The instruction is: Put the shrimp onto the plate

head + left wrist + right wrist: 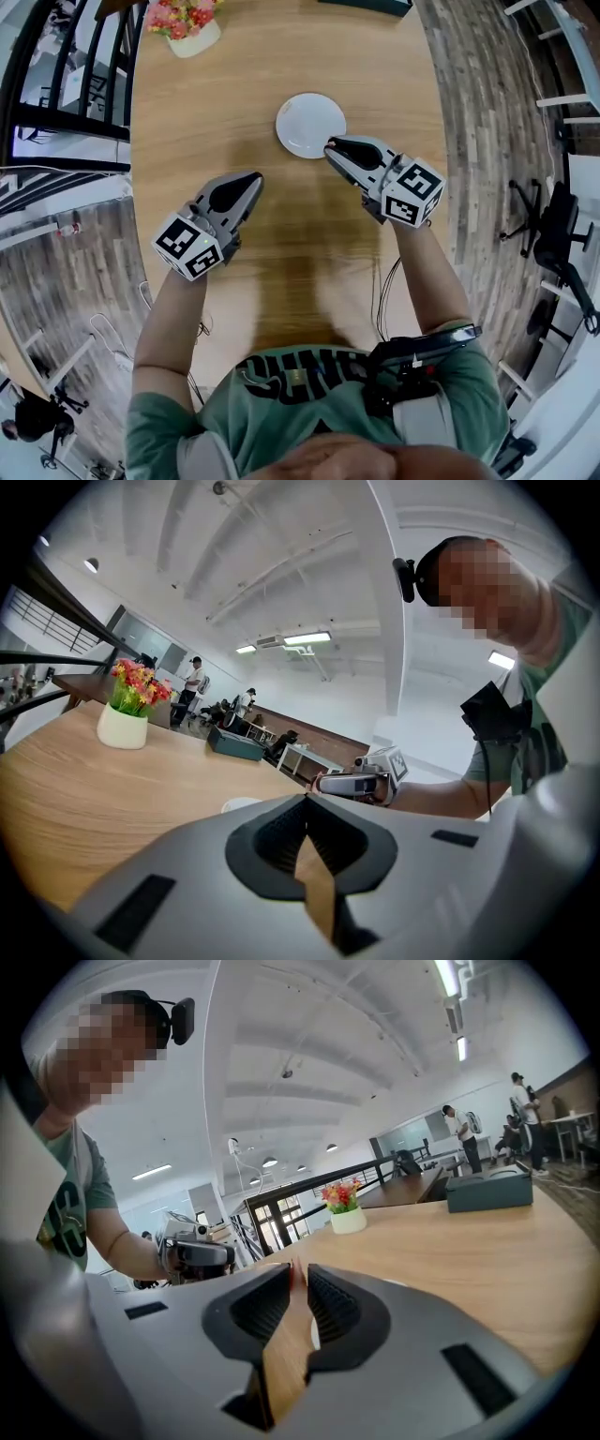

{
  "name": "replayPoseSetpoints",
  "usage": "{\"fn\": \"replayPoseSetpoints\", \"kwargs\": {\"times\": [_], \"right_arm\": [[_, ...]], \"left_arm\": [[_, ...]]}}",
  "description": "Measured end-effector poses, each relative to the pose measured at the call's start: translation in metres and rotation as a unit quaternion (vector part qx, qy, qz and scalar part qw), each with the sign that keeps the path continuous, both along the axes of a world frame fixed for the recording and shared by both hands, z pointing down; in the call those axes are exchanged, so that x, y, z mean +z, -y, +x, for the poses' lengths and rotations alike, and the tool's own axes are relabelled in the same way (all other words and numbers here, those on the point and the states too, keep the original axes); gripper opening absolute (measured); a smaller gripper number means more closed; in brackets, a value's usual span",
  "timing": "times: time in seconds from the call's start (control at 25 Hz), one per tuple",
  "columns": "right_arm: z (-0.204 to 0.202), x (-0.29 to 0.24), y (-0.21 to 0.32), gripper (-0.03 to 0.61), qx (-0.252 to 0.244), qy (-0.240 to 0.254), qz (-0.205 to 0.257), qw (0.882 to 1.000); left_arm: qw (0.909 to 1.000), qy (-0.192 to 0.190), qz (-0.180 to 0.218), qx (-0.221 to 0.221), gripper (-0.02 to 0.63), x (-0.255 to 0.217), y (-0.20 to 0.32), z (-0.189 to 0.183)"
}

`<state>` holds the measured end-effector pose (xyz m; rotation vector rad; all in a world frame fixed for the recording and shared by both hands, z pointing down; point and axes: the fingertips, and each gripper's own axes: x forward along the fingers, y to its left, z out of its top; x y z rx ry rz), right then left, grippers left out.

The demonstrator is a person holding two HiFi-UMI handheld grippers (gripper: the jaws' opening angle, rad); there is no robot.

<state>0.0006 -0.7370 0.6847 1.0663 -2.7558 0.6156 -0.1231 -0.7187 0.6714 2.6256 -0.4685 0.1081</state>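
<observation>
Surface [281, 253] of pale wood is seen bearing a white plate [310, 125] near its middle. The left claw [253, 178] is pressed together and empty, well apart from the plate. The right claw [332, 145] is clamped on a thin pinkish sliver, judged to be the shrimp [293, 1267], at the plate's near rim. The shrimp is best carried over the plate's centre, lowered close, and only then released.

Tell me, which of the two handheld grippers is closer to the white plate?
The right gripper: its tips reach the plate at its rim, pinching a small reddish piece. The left gripper hangs farther back.
</observation>
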Motion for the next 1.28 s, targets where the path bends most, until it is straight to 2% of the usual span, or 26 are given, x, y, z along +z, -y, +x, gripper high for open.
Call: {"fn": "replayPoseSetpoints", "kwargs": {"times": [0.6, 0.96, 1.28], "right_arm": [[0.004, 0.066, 0.052, 0.063, -0.005, -0.085, 0.007, 0.996], [0.006, 0.081, 0.066, 0.063, -0.008, -0.107, 0.006, 0.994], [-0.001, 0.088, 0.073, 0.063, -0.021, -0.159, 0.013, 0.987]], "left_arm": [[0.9998, 0.009, 0.017, 0.012, 0.005, 0.052, 0.035, 0.029], [0.9994, 0.01, 0.026, 0.019, 0.005, 0.06, 0.039, 0.039], [0.9993, 0.006, 0.029, 0.022, 0.005, 0.059, 0.04, 0.04]]}}
